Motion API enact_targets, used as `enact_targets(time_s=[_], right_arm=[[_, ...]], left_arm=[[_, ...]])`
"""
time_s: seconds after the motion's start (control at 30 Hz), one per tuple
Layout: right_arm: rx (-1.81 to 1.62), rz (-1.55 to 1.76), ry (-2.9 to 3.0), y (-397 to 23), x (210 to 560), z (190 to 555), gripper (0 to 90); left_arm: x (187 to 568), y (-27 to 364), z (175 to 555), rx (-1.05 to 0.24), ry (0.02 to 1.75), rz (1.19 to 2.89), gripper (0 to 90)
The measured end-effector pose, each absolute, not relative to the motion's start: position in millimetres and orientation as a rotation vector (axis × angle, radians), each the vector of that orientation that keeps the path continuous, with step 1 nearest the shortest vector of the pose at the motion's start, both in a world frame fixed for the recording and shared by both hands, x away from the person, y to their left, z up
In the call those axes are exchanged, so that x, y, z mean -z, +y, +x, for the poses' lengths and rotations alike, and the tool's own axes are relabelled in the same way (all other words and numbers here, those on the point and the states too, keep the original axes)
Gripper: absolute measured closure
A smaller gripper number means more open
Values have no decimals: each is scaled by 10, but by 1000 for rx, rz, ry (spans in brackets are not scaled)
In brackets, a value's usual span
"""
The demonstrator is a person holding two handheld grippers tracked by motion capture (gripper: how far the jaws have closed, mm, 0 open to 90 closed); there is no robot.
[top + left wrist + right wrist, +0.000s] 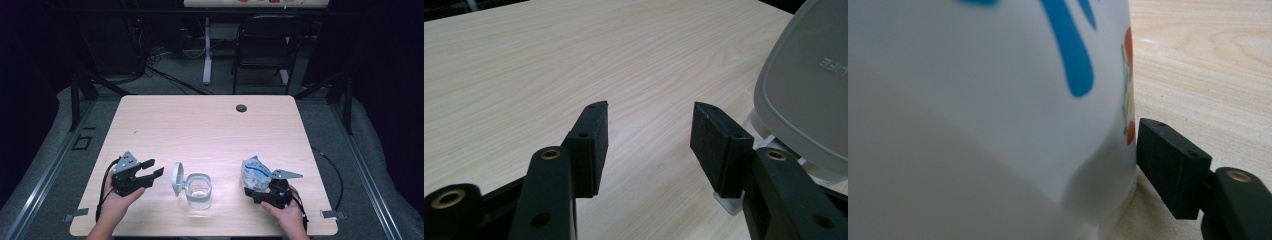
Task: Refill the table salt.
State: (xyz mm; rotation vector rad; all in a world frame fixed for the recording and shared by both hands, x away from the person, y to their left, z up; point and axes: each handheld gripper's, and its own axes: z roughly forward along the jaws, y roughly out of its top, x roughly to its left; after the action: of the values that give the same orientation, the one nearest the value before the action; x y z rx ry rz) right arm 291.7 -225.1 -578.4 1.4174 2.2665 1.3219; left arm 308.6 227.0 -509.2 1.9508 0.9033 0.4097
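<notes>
Right gripper (261, 192) clamped on white-blue pouch (255, 173), lower right of frame. Left gripper (152, 168) open, empty, lower left beside the clear container (199, 190), lid (177, 178) flipped up. Judgement: steady container, carry pouch over its mouth before tipping

High view overhead, gripper views close, sharing table (210, 130)

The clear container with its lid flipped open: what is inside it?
The clear container looks empty, with the table showing through. Its grey lid stands open at the left.
</notes>
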Motion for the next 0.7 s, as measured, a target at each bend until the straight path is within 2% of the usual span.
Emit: enact_targets(time_s=[0.5, 0.7], right_arm=[[-1342, 1426, 2271, -2246, 5877, 2917, 365], [-1354, 1414, 2279, -2251, 5880, 2925, 405]], left_arm=[[5091, 2269, 3087, -409, 901, 1952, 501], [5091, 2269, 3086, -408, 902, 1951, 501]])
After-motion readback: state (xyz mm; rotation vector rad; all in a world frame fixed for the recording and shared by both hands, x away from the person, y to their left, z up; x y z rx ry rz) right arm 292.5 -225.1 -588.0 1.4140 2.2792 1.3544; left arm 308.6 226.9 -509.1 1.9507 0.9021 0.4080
